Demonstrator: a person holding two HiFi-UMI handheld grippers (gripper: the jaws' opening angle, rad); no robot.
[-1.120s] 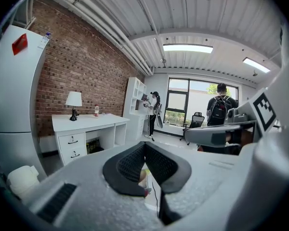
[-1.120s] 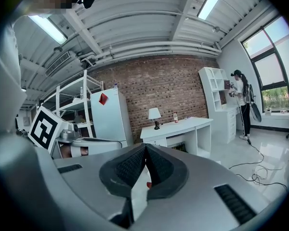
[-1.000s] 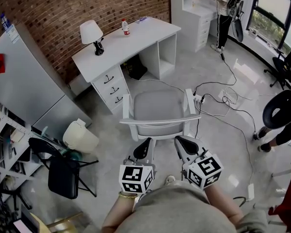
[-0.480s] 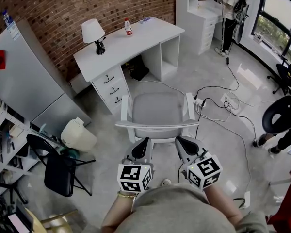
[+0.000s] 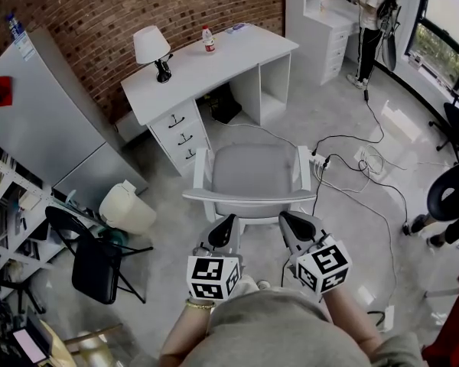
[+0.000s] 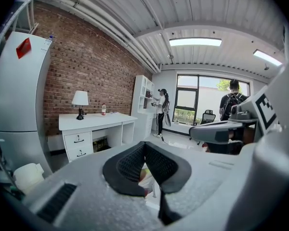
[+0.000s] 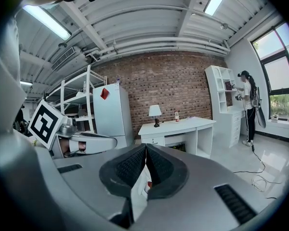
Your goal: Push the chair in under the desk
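Grey-seated white chair stands well short of the white desk, its back rail just beyond the left gripper and right gripper, both pressed together and empty; the approach seems in hand, next needing even contact and a straight push toward the far desk.

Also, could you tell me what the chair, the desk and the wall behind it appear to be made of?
Chair: pale frame, probably moulded plastic or painted wood; the matte grey seat looks padded.
Desk: likely white laminated board, smooth and even.
Wall: bare red-brown brick, mortar lines visible.
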